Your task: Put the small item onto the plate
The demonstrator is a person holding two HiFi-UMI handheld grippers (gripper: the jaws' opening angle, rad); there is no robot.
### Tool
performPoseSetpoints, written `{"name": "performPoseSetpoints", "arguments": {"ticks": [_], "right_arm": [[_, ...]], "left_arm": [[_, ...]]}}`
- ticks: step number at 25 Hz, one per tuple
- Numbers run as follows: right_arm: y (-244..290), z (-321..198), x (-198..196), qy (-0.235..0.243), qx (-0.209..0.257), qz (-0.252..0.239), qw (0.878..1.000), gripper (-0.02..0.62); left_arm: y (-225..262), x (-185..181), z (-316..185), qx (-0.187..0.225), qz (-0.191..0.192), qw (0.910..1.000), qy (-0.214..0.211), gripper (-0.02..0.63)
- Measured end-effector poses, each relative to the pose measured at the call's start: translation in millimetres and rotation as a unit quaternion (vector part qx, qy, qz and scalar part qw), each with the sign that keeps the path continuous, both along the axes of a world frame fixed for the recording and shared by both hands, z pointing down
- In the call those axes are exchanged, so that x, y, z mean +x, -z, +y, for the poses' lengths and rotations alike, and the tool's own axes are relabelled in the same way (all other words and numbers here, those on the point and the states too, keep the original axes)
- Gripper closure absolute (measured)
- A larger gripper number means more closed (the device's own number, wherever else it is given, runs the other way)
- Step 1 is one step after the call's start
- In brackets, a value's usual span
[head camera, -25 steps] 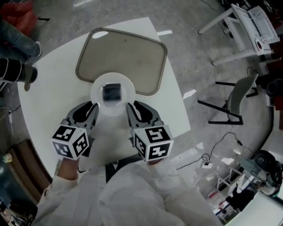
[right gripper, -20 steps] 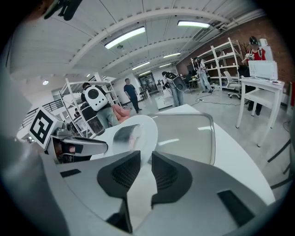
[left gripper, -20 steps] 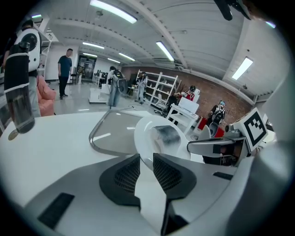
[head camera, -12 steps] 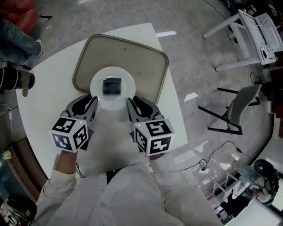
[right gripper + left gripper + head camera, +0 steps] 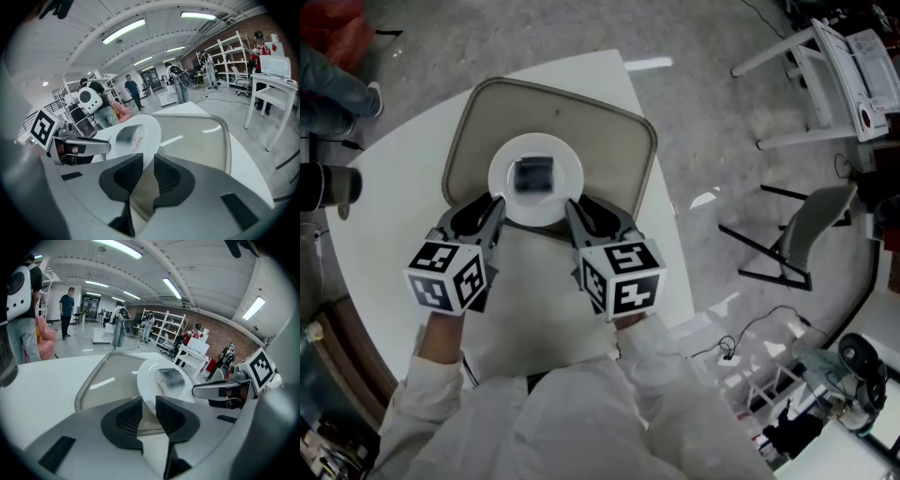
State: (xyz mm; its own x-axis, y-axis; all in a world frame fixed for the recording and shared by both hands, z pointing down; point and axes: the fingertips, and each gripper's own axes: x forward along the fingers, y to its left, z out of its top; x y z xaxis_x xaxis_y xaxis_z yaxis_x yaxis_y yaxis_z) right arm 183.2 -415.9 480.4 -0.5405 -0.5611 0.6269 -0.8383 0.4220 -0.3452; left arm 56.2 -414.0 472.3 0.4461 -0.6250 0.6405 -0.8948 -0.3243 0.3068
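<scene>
Head view, glossy round white plate [image 5: 568, 180] over matte rounded tray [image 5: 602, 131], squarish dark small item [image 5: 533, 174] centred, long axis unclear, left gripper [image 5: 494, 207] and right gripper [image 5: 573, 208] pinching plate rim, right jaws just tightened.

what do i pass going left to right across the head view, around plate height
left gripper → plate → right gripper (its jaws have just been closing, with the plate rim between them) → chair

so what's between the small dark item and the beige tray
The round white plate, carrying the dark square item above the beige tray; head view shows it.
</scene>
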Motion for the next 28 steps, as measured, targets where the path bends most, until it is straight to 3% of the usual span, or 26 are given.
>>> {"name": "performPoseSetpoints", "arguments": {"ticks": [20, 28], "right_arm": [[-20.6, -20.7, -1.1, 0.025, -0.044, 0.030, 0.998, 0.514], [-23.8, -29.0, 1.7, 0.012, -0.027, 0.063, 0.998, 0.514]], "left_arm": [[-22.3, 3.2, -20.1, -0.040, -0.018, 0.9990, -0.001, 0.517], [-27.3, 5.9, -27.6, -0.035, -0.036, 0.9988, 0.004, 0.517]]}}
